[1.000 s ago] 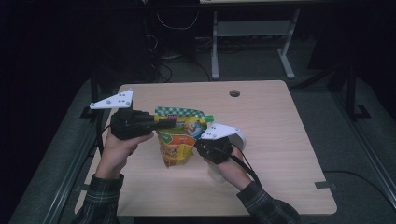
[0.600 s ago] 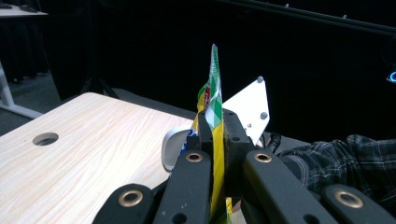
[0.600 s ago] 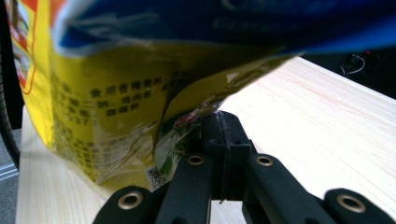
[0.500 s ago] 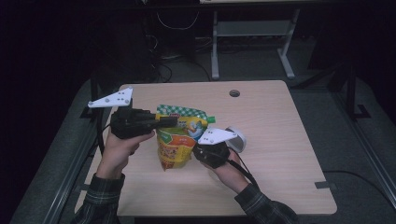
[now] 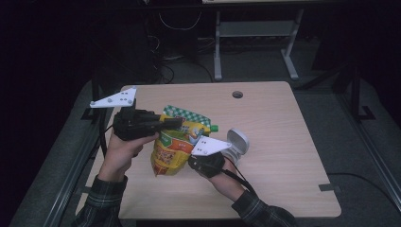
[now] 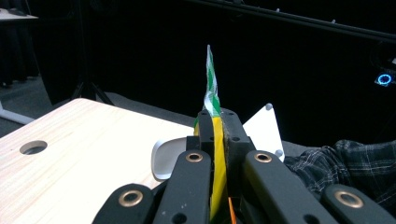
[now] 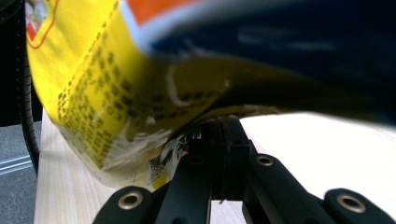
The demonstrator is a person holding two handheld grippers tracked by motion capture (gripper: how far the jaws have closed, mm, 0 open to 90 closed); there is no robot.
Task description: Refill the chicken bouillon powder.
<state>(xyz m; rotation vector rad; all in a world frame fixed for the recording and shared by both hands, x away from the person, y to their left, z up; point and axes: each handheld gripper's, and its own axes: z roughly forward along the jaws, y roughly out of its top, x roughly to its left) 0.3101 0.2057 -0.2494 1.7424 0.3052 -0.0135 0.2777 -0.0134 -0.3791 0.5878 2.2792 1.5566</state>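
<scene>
The yellow snack pouch (image 5: 176, 146) hangs above the middle of the table (image 5: 283, 156), held between the two grippers, and everything else is placed from it. Its long axis runs from the green-checked sealed top, on the far side, down toward the person, tilted so that the bottom sags nearest the near edge of the table.

The left gripper (image 5: 163, 124) comes in from the pouch's left and grips it at the upper edge; in the left gripper view its fingers (image 6: 205, 135) are clamped on the yellow film, with the green-and-white seal standing straight up out of them. The right gripper (image 5: 201, 158) sits at the pouch's lower right side. In the right gripper view its fingers (image 7: 229, 140) appear clenched on a crumpled fold near the pouch's bottom corner, though the blur there makes the contact hard to read exactly.

So the pouch lies between the two pairs of fingers, top to the left hand, bottom to the right. Neither hand is nearer; both already hold it. Any pull or turn would probably act along that top-to-bottom line.

Just to the right of the pouch, beyond the right gripper, a small white rounded object (image 5: 238, 142) rests on the table; what it is cannot be told.

Counted: one pouch, one white object, two grippers, one table.
</scene>
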